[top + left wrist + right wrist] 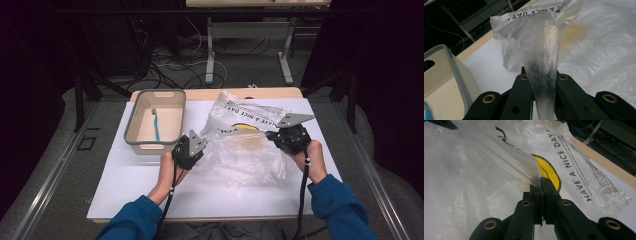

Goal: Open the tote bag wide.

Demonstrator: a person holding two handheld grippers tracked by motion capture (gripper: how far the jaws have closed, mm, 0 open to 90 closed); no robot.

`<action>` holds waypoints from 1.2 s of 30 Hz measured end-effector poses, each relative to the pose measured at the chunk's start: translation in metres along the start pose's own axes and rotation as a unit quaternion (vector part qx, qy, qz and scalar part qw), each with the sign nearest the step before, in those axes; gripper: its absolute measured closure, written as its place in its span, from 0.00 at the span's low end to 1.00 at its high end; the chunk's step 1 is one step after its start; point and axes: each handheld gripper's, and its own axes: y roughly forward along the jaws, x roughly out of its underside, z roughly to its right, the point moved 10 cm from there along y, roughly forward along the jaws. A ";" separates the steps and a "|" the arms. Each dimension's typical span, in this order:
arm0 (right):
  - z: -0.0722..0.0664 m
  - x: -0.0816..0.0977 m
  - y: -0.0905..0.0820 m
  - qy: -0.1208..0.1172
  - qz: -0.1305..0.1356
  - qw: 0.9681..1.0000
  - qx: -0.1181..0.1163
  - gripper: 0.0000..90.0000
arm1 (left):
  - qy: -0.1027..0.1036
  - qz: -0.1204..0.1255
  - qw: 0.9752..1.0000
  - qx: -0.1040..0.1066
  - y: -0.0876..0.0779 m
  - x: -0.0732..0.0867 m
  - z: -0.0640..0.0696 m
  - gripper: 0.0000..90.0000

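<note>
Nearest to us in the high view, two forearms in blue sleeves (335, 197) come in from the near edge of the white table (150, 190), each hand carrying a gripper with a trailing black cable.

We see the left gripper (192, 149) just near of the grey bin and at the left edge of the plastic bag (245, 145). In the left gripper view its jaws are clamped on a gathered, twisted strip of the bag film (541, 82), which rises between them and fans out above. No gap between pads and film can be seen.

We see the right gripper (287, 136) at the right side of the bag, grey plate on top. In the right gripper view its jaws stand pressed together with a thin sheet edge of the bag (534, 178) pinched at their tips.

The bag is translucent, crumpled, and lies on the middle to right part of the table, lifted slightly between the two grippers. Its print reads "HAVE A NICE DAY" with a yellow face mark (549, 171).

Farther left, the grey bin (131, 120) sits near the table's far left corner, apart from the bag. A thin blue item (156, 125) lies in it; what it is we cannot tell.

Beyond the table: dark floor, cables, legs of another table (210, 50).
</note>
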 end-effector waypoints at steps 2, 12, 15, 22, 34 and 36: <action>0.003 0.006 0.004 0.004 -0.013 1.000 0.005 0.96 | -0.003 0.006 1.000 -0.003 -0.002 -0.001 -0.002 1.00; 0.012 0.034 0.019 0.017 -0.065 0.998 -0.002 0.94 | -0.024 0.000 1.000 -0.011 -0.004 0.005 -0.013 1.00; 0.012 0.034 0.016 0.013 -0.066 0.998 0.004 1.00 | -0.013 -0.008 1.000 -0.007 -0.002 0.007 -0.009 1.00; 0.016 0.020 0.002 0.013 -0.026 0.999 0.017 1.00 | -0.007 -0.017 1.000 0.001 0.003 0.011 -0.004 0.95; 0.021 0.003 -0.016 0.021 0.019 0.999 0.029 1.00 | -0.015 -0.022 1.000 0.005 0.002 0.008 -0.002 0.63; 0.021 0.003 -0.016 0.023 0.018 0.999 0.029 1.00 | -0.014 -0.027 0.999 0.015 -0.001 0.007 0.000 0.61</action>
